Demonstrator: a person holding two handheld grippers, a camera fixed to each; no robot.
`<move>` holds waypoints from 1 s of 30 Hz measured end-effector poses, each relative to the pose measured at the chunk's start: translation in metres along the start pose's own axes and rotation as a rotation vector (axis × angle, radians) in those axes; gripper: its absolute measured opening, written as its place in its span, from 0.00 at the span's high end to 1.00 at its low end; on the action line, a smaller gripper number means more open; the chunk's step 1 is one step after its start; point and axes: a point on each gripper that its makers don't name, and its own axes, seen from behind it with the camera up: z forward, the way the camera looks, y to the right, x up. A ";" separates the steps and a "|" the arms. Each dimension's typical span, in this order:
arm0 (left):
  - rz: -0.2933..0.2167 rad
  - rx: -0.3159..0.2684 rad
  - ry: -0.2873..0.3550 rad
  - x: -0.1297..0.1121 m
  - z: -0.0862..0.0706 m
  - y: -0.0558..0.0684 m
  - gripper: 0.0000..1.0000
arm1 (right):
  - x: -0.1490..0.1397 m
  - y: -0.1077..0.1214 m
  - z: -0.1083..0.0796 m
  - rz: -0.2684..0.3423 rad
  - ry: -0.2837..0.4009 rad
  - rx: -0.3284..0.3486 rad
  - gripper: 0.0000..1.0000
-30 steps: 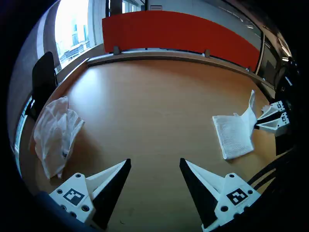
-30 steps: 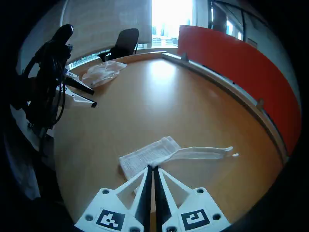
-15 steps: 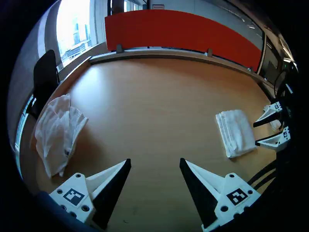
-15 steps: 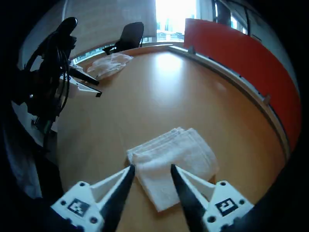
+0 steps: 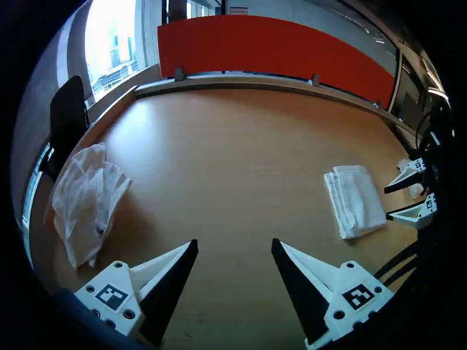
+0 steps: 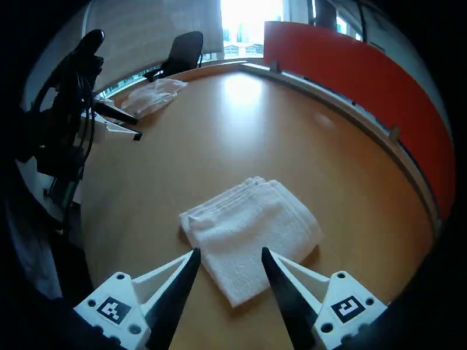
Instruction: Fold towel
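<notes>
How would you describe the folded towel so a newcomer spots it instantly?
On the big wooden table bordered by the red screen, look just ahead of the right gripper. The towel there is a neat flat rectangle, unlike the crumpled cloth at the far corner by the chair.

The left gripper (image 5: 233, 242) and right gripper (image 6: 229, 251) are built alike: white triangular fingers (image 5: 315, 286) faced in black, with square black-and-white markers (image 5: 111, 296) and screw holes (image 5: 118, 265) at their bases. Black cables (image 5: 403, 258) are seen at four o'clock.

Left gripper (image 5: 233, 251) w/ fingers spread wide over wooden table (image 5: 233, 146). Folded towel (image 5: 356, 199) flat at right. Right gripper (image 5: 386, 204) just beside it, prob. parted. Crumpled white cloth (image 5: 87, 201) near left edge.
</notes>
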 end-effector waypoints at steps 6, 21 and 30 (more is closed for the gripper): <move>0.004 -0.002 0.000 0.000 0.001 0.001 0.07 | -0.013 0.003 0.001 0.006 -0.022 -0.010 0.20; 0.007 -0.003 0.001 0.002 0.002 0.003 0.06 | -0.055 0.007 -0.005 0.030 -0.094 -0.033 0.20; 0.008 -0.005 0.001 0.002 0.002 0.004 0.06 | -0.068 0.009 -0.006 0.038 -0.117 -0.044 0.24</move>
